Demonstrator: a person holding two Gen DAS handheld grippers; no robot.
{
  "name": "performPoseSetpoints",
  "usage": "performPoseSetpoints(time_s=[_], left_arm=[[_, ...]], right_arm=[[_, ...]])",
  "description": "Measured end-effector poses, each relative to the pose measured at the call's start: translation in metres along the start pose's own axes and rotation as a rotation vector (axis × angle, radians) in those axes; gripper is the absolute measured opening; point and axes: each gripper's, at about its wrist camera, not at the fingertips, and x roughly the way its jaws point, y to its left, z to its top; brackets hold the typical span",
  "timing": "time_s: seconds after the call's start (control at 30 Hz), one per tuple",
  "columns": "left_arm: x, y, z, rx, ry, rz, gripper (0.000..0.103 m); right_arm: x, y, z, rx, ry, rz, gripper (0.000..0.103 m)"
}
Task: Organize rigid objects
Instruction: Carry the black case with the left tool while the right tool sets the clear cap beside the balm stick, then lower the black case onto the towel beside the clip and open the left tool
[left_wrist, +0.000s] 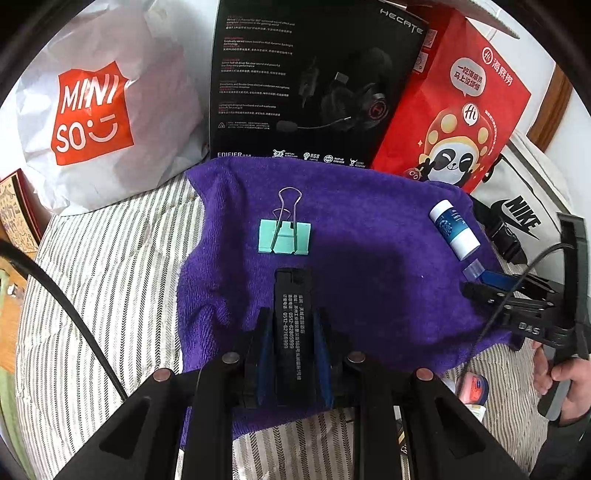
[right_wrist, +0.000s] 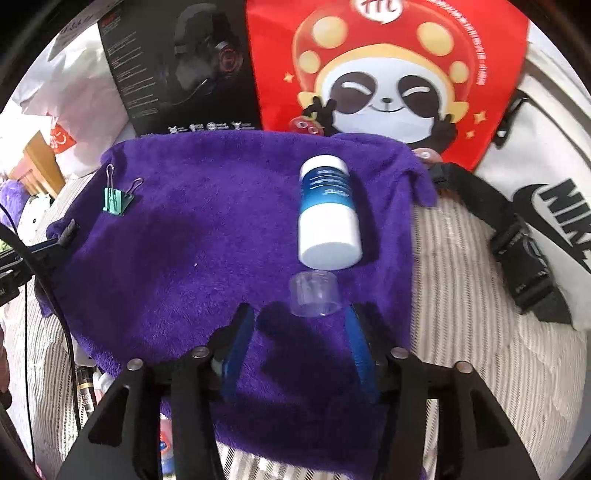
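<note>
Bottle (right_wrist: 328, 218) on its side at the right of the purple towel (right_wrist: 207, 236), clear cap (right_wrist: 313, 294) loose just nearer, between but untouched by the parted fingers of the right hand-held gripper (right_wrist: 299, 332). Likely to roll off the towel's right edge if nudged. Black bar (left_wrist: 291, 325) clamped in the left hand-held gripper (left_wrist: 291, 339); could knock the green binder clip (left_wrist: 284, 236) just beyond when lowered.

**Open middle, walled back edge**

The towel (left_wrist: 369, 229) lies bare across its middle, between the clip (left_wrist: 284, 236) on the left and the bottle (right_wrist: 328, 218) with the clear cap (right_wrist: 314, 293) just beside it on the right. Along the back the white bag (left_wrist: 92, 110), black box (left_wrist: 314, 81) and red bag (left_wrist: 454, 103) stand close together. The strap (right_wrist: 513, 236) lies off the towel's right edge.
</note>
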Motion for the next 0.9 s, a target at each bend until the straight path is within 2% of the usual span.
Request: performPoseSetpoints(time_s=[0.1, 0.17, 0.53, 0.9], left_arm=[[0.004, 0.002, 0.002, -0.003, 0.005, 0.002, 0.021], [0.008, 0.003, 0.004, -0.005, 0.013, 0.004, 0.021], [0.038, 0.012, 0.015, -0.004, 0.044, 0.051, 0.021], [0.043, 0.002, 0.013, 0.045, 0.036, 0.11, 0.021]], right_arm=[[-0.009, -0.003, -0.002, 0.026, -0.01, 0.029, 0.054], [-0.016, -0.004, -0.004, 0.036, -0.015, 0.022, 0.059], [-0.056, -0.01, -0.023, 0.055, -0.053, 0.019, 0.059], [-0.075, -0.013, -0.045, 0.101, -0.053, 0.042, 0.06]])
